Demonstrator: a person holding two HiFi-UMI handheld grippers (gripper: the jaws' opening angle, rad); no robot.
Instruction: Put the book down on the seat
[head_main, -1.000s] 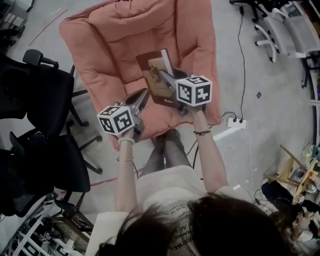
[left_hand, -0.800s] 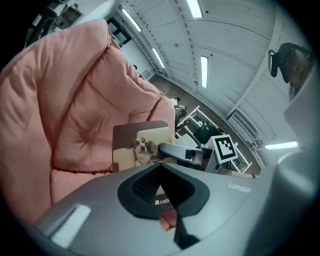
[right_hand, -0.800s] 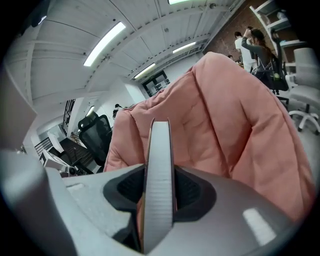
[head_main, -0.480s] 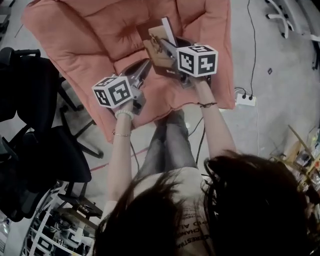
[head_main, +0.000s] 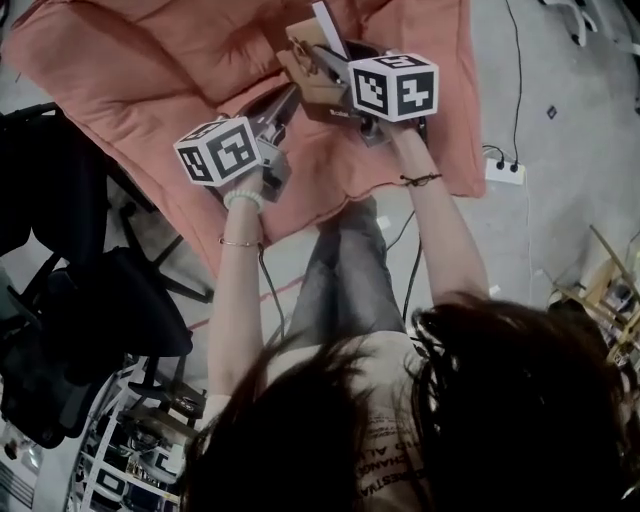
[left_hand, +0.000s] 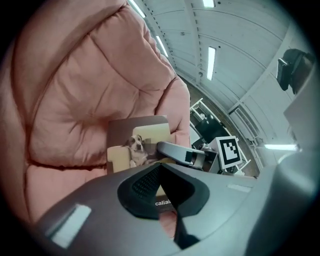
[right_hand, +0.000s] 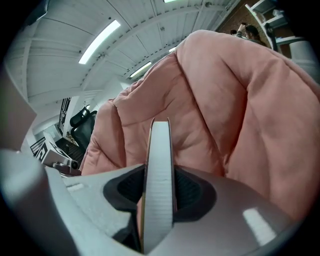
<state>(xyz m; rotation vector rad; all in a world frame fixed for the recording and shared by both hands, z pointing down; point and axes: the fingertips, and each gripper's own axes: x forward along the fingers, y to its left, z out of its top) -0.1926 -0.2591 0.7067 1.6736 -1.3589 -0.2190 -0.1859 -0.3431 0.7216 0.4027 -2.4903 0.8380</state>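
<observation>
The book (head_main: 312, 60), whose cover shows a dog, is held upright over the pink cushioned seat (head_main: 150, 70). My right gripper (head_main: 335, 68) is shut on its lower edge. In the right gripper view the book's page block (right_hand: 160, 145) stands edge-on between the pads of the right gripper (right_hand: 159, 187), with the pink seat back (right_hand: 220, 110) behind it. My left gripper (head_main: 285, 102) hangs just left of the book, shut and empty. In the left gripper view the left gripper (left_hand: 161, 167) points at the book's cover (left_hand: 137, 145), and the right gripper (left_hand: 180, 151) clamps it from the right.
Black office chairs (head_main: 60, 250) stand to the left of the seat. A white power strip (head_main: 503, 172) with a cable lies on the floor at the right. A wire rack (head_main: 130, 470) is at the bottom left. The person's legs (head_main: 345, 270) are just in front of the seat's edge.
Both grippers and the book have moved forward over the seat, higher in the head view. The person leans further forward. The right gripper's hold on the book is unchanged.
</observation>
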